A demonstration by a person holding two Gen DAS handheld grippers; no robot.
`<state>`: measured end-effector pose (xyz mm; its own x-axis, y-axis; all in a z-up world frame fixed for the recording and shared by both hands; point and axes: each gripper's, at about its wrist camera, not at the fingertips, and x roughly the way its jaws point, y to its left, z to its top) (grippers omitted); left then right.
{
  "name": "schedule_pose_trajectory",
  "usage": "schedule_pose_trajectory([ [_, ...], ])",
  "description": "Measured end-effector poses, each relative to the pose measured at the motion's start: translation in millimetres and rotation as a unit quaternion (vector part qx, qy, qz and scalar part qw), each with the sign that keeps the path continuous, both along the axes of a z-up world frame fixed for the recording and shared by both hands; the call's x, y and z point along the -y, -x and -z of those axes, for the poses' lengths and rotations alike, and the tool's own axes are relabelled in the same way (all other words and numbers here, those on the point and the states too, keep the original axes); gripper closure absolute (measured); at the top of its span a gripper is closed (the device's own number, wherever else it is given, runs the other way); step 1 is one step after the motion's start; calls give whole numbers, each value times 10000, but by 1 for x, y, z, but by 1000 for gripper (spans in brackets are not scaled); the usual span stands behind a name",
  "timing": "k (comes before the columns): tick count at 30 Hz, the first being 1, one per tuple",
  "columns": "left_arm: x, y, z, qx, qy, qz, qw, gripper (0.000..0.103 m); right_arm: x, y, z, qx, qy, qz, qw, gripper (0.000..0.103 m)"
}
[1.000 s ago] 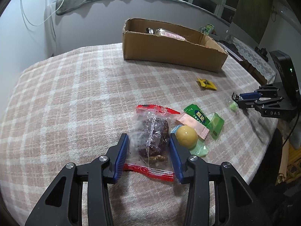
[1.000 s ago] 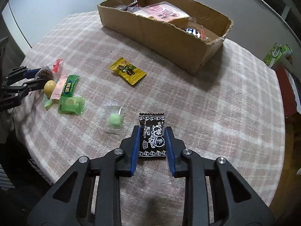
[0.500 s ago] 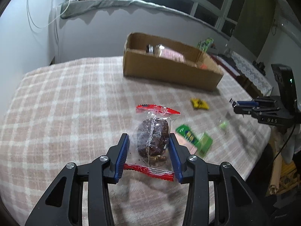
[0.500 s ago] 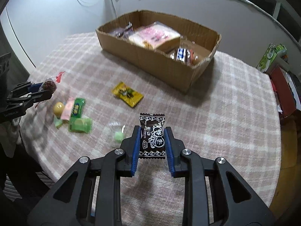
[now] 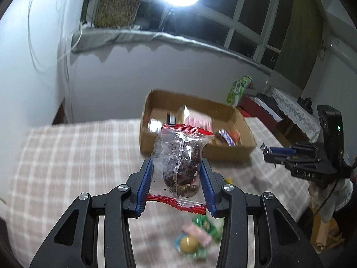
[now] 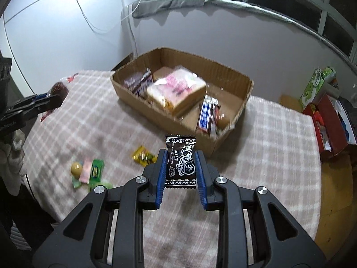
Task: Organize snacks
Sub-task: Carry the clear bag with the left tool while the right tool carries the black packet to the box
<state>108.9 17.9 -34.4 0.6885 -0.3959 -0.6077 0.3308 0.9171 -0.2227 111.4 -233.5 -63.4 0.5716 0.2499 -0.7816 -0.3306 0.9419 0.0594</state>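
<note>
Two claws each pinch one snack: left claw (image 5: 177, 184) a clear packet (image 5: 181, 160), right claw (image 6: 180, 174) a black candy (image 6: 180, 162).

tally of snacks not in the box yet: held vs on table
Held: 2, clear date-walnut packet in left gripper, black plum candy in right gripper
On table: 5, yellow packet, yellow ball, pink candy, green packet, light green wrapper
Total: 7

Both my grippers are up off the checked tablecloth (image 6: 279, 134) now, left gripper (image 5: 177, 184) carrying the clear-wrapped dark snack (image 5: 181, 163) and right gripper (image 6: 181, 172) the black candy packet (image 6: 180, 162), closing on the cardboard box (image 6: 225, 71).
</note>
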Motion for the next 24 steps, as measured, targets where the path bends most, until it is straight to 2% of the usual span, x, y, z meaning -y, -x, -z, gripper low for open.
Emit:
schedule_pose_trajectory([
  [9, 32, -44, -10, 169, -261, 28, 9995, 63, -7, -31, -8, 174, 44, 47, 9998, 77],
  [24, 60, -85, 10, -58, -528, 76, 9986, 63, 2, -94, 15, -16, -16, 329, 9995, 77],
])
